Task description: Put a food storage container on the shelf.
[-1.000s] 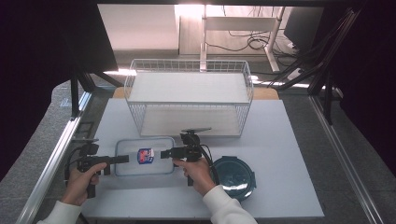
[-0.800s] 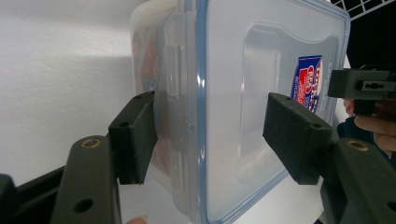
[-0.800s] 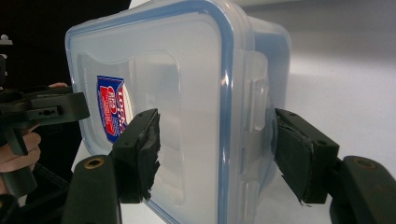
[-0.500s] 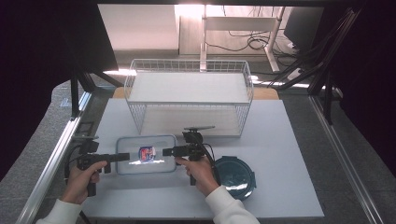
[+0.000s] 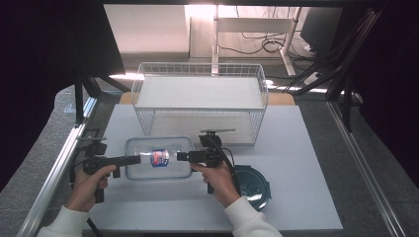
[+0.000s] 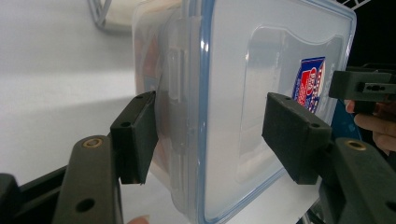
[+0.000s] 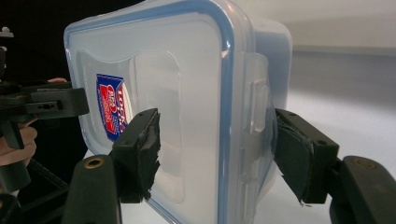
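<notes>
The lidded plastic container (image 5: 158, 158) now hangs above the white table (image 5: 306, 148), raised since a second ago, at 6 o'clock of the wire basket (image 5: 200, 101). The left tool (image 5: 133, 159) and right tool (image 5: 182, 156) pinch its opposite ends.

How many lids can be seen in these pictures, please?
2. One lid is on the clear box that both grippers hold by its ends. The other, a dark round lid, lies on the table by the right forearm.
</notes>
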{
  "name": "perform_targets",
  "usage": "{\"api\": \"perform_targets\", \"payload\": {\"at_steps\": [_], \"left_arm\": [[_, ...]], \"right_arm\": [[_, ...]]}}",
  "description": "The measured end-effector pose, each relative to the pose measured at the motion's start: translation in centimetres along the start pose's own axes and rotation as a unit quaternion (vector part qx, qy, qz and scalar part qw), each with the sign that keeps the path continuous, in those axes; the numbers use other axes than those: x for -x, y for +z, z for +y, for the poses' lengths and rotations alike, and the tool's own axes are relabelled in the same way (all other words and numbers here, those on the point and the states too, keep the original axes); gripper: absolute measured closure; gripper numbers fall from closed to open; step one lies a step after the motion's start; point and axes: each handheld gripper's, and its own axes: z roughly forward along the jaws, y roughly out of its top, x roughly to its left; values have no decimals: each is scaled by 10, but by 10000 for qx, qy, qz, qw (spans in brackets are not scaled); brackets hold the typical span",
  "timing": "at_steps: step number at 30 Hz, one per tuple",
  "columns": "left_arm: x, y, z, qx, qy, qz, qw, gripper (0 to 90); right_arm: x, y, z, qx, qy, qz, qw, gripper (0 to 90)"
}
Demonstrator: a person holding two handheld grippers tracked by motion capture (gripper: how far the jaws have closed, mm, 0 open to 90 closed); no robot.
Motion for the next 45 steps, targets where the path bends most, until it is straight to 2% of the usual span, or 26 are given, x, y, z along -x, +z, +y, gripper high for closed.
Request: {"api": "perform_targets", "payload": {"at_steps": [12,27,45], "left_arm": [[23,-1,15,80,265,-93,9996,370],[49,3,37,86,504,-159,9986,370],[75,-1,60,203,677,-235,9972,369]], "right_arm": [[-5,-28,10,240,-262,-99,9993,345],[-2,-57,21,468,-328,-157,9982,348],[-8,-88,38,689,-446,-232,9964,351]]}}
